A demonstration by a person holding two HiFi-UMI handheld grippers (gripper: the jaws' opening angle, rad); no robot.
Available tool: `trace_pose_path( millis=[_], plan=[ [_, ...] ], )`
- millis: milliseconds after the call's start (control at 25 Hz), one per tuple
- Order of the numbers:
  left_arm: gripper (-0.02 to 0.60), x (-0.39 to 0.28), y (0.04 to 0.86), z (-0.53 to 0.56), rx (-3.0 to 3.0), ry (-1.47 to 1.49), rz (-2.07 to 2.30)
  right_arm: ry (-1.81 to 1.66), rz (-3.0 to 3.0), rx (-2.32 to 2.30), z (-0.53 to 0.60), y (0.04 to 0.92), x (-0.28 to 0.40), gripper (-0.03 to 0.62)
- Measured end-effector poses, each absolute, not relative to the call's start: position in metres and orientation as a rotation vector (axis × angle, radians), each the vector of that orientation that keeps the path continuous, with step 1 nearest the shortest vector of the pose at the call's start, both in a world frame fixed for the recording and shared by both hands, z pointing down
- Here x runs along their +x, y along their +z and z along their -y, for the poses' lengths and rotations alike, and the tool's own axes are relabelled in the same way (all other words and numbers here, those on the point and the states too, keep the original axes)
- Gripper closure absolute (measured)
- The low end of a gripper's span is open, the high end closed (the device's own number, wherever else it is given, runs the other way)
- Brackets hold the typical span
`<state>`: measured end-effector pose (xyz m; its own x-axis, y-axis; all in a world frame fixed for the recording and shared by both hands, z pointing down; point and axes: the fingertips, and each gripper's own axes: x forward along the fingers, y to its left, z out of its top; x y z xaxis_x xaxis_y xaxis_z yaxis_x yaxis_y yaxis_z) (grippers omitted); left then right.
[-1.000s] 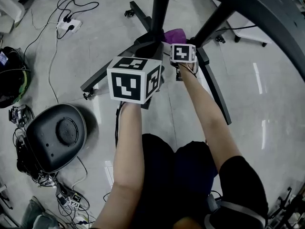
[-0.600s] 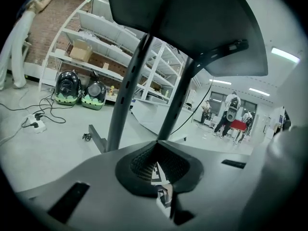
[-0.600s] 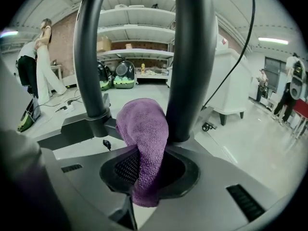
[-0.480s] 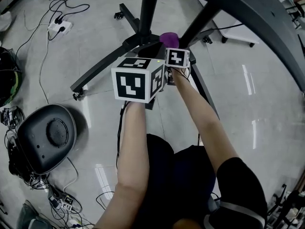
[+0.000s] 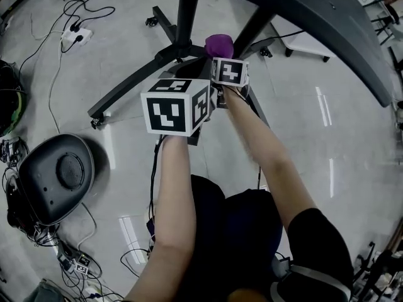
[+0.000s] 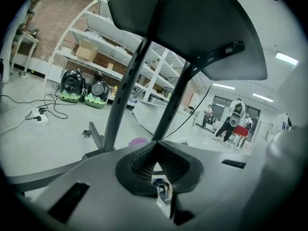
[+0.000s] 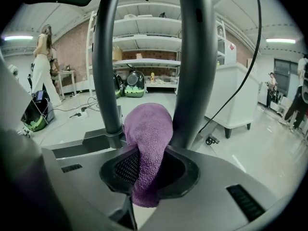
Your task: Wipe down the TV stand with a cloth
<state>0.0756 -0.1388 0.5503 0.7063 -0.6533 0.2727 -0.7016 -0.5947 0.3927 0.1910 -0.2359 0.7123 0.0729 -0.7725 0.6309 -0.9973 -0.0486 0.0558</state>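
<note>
1. The right gripper [image 7: 144,165] has its jaws clamped on the purple cloth [image 7: 148,131]. The cloth's bunched end pokes out ahead, between the two upright posts [image 7: 107,66] of the TV stand [image 5: 187,17], just above the centre of its base.
2. The left gripper [image 6: 155,154] has its jaws together with nothing between them. It hovers nearer the person, by the base's near edge.
3. The step in hand looks like wiping the stand's lower part. Whether the cloth actually touches a post I cannot tell.
4. Next, the cloth likely needs pressing firmly onto a post or a base leg [image 5: 126,90] and dragging along its length, with the idle left gripper kept clear of that path.
</note>
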Motion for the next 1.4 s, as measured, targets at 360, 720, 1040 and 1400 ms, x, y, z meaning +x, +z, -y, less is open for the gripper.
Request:
trace_pose_path(
  millis=[360,720,1040,1400],
  plan=[
    [0.577,0.091,0.541,0.128,2.495,0.179,1.032,0.574,1.832,1.914,0.236,0.646,0.206,0.499],
    [0.577,0.085,0.532,0.126,2.48,0.113,1.019,0.489,1.922,1.999,0.242,0.57,0.208,0.499],
    [0.577,0.088,0.525,0.119,2.507,0.095,0.977,0.425,2.015,2.11,0.238,0.505,0.209,0.499],
    [0.577,0.088,0.521,0.115,2.525,0.111,0.974,0.188,2.072,2.175,0.233,0.44,0.21,0.499]
  ],
)
